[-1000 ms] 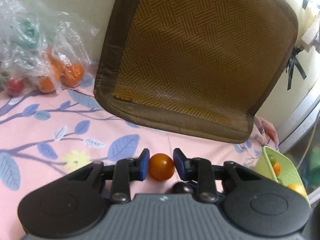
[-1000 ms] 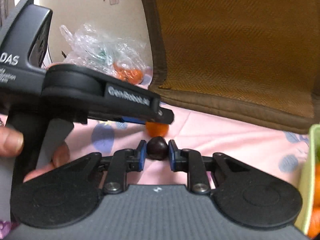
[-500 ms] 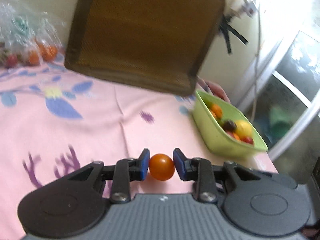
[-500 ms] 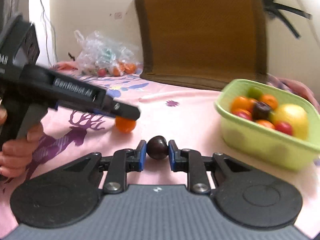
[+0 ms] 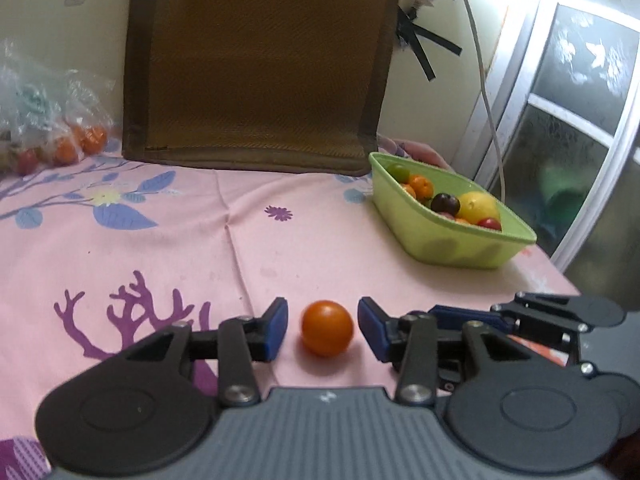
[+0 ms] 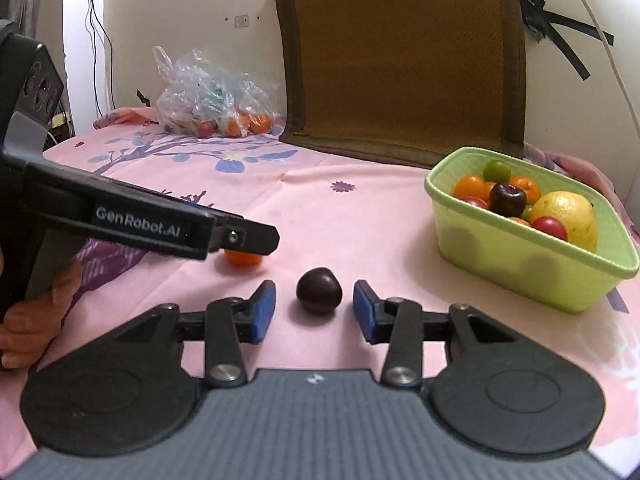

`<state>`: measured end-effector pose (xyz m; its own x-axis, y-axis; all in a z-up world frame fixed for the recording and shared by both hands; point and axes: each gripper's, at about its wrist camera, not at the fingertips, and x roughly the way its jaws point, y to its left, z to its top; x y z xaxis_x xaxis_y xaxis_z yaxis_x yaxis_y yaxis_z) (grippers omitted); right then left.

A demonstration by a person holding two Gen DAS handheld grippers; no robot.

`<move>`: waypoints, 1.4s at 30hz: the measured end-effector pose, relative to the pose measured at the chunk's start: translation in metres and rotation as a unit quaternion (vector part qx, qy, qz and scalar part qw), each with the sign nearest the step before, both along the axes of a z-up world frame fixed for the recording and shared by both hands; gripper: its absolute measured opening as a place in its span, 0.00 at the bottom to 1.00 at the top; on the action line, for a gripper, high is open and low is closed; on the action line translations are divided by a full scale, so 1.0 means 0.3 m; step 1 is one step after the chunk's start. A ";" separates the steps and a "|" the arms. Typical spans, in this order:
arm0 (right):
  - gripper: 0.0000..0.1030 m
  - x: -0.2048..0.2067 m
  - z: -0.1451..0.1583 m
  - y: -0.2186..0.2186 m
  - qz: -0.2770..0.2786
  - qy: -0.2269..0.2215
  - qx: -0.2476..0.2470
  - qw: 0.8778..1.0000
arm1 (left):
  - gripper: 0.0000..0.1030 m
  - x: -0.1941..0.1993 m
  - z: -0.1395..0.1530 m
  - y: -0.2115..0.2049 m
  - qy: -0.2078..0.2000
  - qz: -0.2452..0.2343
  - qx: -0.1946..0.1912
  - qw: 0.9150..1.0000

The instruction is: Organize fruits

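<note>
Nearest in the left wrist view, the left gripper [image 5: 322,328] has its blue-padded jaws apart, and a small orange fruit [image 5: 327,328], perhaps a tangerine or an orange tomato, sits between them on the pink floral cloth [image 5: 192,248], clear of both pads. It is round, smooth and glossy, so it likely weighs little, rolls freely and could slip or bruise under a hard squeeze. The best hold would be across its widest middle, pads level on opposite sides.

In the right wrist view, the right gripper [image 6: 314,306] also has its jaws apart around a dark purple fruit [image 6: 319,290], plum-like with a slight point on top, resting on the cloth without touching either pad. It looks firm-skinned and shiny, light and prone to roll; gripping at its widest girth would suit it. At about ten o'clock from it, the left gripper's black arm reaches in from the left, held by a person's hand [image 6: 32,316], with the orange fruit partly hidden beneath its tip.

Farther off, at about two o'clock, a light green plastic tub [image 6: 532,268] holds oranges, a dark plum, red fruits, a green one and a large yellow citrus. At the far edge, at twelve o'clock, a brown woven cushion [image 6: 400,60] leans on the wall. At eleven o'clock lies a clear plastic bag [image 6: 212,92] with more orange and red fruit.
</note>
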<state>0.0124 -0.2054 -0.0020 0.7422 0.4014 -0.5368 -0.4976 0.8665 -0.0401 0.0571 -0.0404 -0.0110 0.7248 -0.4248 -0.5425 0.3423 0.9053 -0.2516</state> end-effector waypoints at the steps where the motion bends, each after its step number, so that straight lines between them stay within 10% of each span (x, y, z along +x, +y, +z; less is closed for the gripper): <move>1: 0.44 0.000 0.000 0.000 0.000 0.000 0.000 1.000 | 0.39 -0.003 0.000 -0.004 -0.003 -0.002 0.004 1.000; 42: 0.44 0.005 -0.004 -0.002 -0.012 0.000 0.000 1.000 | 0.39 0.002 0.000 0.001 -0.002 -0.001 0.008 1.000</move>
